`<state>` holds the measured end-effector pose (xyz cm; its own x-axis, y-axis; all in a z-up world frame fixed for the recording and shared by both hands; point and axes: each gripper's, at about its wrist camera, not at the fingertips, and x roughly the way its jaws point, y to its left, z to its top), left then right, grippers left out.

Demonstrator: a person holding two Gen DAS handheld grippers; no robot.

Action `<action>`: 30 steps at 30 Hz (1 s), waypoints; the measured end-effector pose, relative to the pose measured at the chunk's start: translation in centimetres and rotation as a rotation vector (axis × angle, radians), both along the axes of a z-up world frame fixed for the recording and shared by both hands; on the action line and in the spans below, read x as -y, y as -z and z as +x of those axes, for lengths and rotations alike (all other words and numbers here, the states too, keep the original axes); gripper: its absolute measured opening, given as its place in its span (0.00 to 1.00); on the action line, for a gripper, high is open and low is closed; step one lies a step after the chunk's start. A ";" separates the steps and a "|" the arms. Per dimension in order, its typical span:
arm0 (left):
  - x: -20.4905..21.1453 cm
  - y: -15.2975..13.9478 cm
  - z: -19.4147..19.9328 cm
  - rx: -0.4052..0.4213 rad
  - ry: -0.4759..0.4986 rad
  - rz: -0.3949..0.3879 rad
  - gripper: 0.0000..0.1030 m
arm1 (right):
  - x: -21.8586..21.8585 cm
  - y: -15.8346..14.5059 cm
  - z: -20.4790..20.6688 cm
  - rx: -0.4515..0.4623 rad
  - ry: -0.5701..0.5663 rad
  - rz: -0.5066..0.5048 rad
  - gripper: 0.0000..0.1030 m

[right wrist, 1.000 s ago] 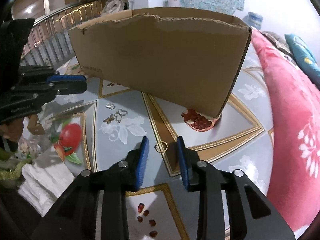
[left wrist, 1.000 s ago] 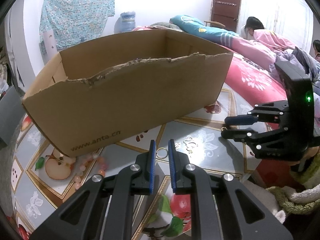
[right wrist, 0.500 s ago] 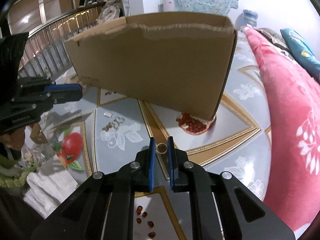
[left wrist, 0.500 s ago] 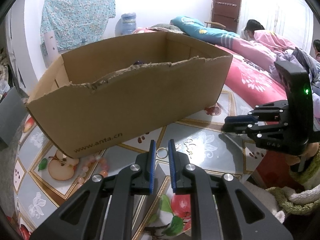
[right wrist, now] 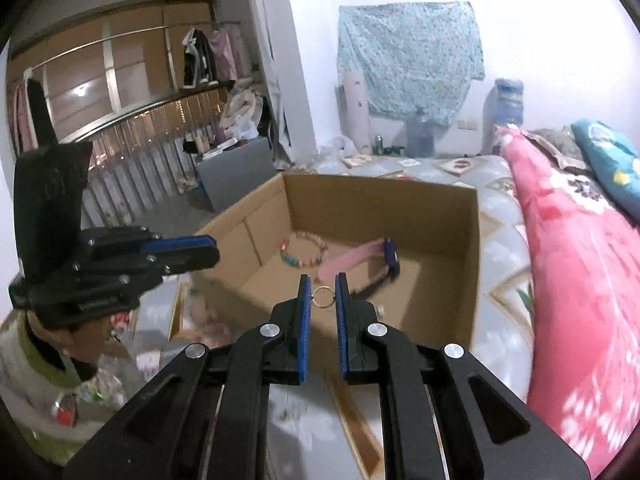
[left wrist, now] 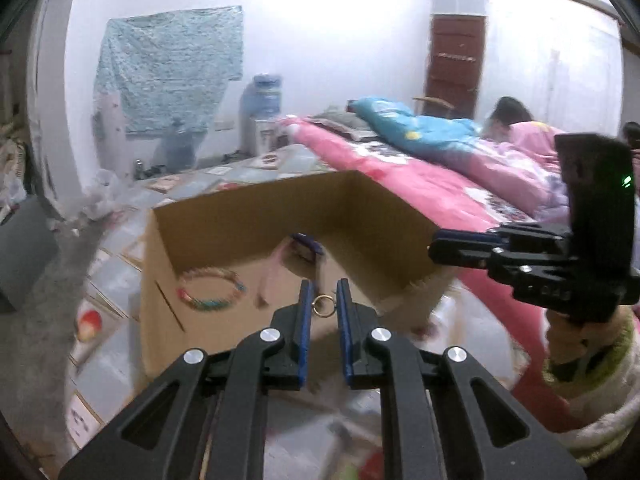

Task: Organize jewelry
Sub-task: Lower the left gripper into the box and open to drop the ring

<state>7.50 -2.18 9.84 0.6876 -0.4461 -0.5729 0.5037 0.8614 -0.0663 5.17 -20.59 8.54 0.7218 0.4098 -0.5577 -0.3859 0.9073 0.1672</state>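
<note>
The left claw pinched a small gold ring between its blue pads, the ring standing upright in the narrow gap near the fingertips. The right claw likewise pinched a second gold ring in the same manner, its pads pressing the ring's 2 sides. Both claws hung above the near part of an open cardboard box, pointing downward into it, each ring held in the air over the box's floor and not touching it.

In the right wrist view the left claw showed from the side at the left edge, over the box's left wall, with a fuzzy white and green sleeve below it. In the left wrist view the right claw showed at the right, above the box's near right corner.

Inside the box lay a beaded bracelet of mixed colours toward the left, flat on the bottom, and beside it, to the right, a pink strap with a dark purple piece at its far end; what that object was could not be told for certain. The box stood on a patterned floor mat just beside a pink quilt. Blur hid the small items on the mat near the box's left side.
</note>
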 end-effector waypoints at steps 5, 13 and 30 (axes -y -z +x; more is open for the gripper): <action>-0.2 1.7 6.0 -0.167 -0.069 0.012 0.12 | -0.4 1.1 5.8 -0.141 0.044 -0.016 0.10; -0.5 3.7 9.5 -0.245 -0.116 0.017 0.20 | -0.2 2.0 8.6 -0.186 0.080 -0.067 0.19; -2.8 0.4 2.8 -0.088 -0.092 -0.115 0.32 | 3.4 -2.2 0.5 0.043 0.009 0.038 0.35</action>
<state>10.34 0.62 9.40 0.6780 -0.4501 -0.5812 0.4111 0.8876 -0.2077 5.67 -24.02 10.70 0.7487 0.4236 -0.5100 -0.3856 0.9040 0.1847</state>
